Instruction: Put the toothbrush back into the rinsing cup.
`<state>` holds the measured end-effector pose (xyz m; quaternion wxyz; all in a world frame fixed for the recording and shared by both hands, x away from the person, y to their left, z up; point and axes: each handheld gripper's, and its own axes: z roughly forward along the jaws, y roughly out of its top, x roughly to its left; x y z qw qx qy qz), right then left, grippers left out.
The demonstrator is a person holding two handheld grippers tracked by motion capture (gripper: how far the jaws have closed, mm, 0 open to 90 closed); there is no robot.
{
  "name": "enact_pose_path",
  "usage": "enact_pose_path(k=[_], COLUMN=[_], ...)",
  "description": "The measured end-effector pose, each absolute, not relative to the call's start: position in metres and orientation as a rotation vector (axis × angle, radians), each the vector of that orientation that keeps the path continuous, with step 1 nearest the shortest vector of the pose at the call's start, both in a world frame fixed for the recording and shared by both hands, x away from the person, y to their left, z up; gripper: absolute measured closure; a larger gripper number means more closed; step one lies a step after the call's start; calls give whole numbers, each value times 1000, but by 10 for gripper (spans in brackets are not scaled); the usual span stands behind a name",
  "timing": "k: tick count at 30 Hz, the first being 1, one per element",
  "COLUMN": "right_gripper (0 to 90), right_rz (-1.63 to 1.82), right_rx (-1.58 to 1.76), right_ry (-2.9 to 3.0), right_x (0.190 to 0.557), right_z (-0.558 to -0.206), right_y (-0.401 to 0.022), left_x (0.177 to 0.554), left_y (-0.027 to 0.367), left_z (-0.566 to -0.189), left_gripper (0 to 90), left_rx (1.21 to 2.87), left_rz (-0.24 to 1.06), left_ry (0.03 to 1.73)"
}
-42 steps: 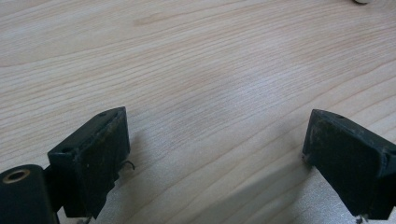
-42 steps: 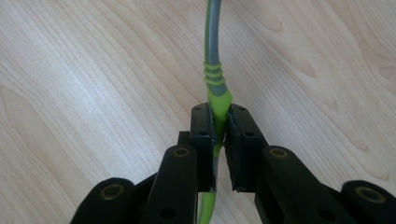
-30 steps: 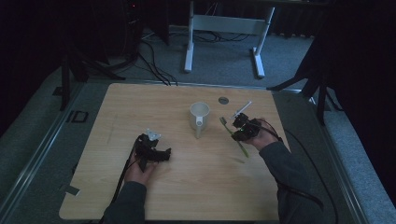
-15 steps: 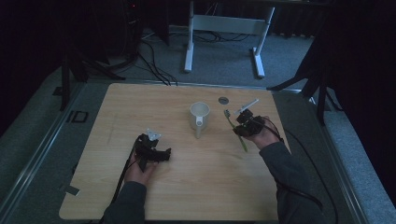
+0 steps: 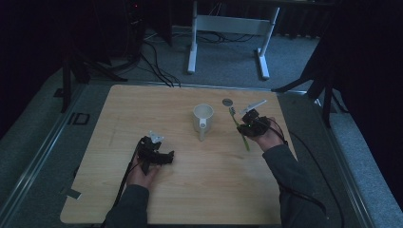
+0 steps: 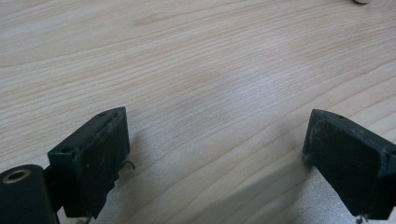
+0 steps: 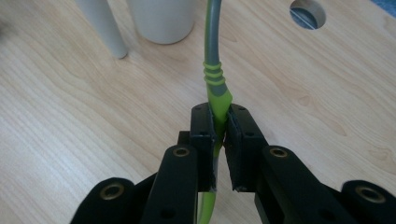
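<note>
while the left tongs (image 6: pixel 215 154) rest released, the right tongs (image 7: pixel 220 126) grasp a green-handled utensil (image 7: pixel 215 84) beside the white cup (image 5: pixel 203 118), not yet in it.

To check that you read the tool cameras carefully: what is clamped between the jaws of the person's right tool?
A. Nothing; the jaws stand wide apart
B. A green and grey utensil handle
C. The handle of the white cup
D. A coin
B: in the right gripper view the right tool has its jaws pressed on the green and grey utensil handle, while the white cup stands apart beyond it.
</note>
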<state>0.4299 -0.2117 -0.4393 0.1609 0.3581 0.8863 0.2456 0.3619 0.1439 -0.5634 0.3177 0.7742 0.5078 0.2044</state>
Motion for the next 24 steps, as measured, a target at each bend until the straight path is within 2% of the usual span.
enact_pose_path(k=[24], right_gripper=[818], right_rz=[871], right_rx=[1099], right_ry=[2399], right_x=[431], right_z=[-428], right_y=[-220], left_x=[362], left_y=[144], left_z=[-563], left_gripper=[76], left_rx=[2034], left_rz=[537], left_ry=[1338])
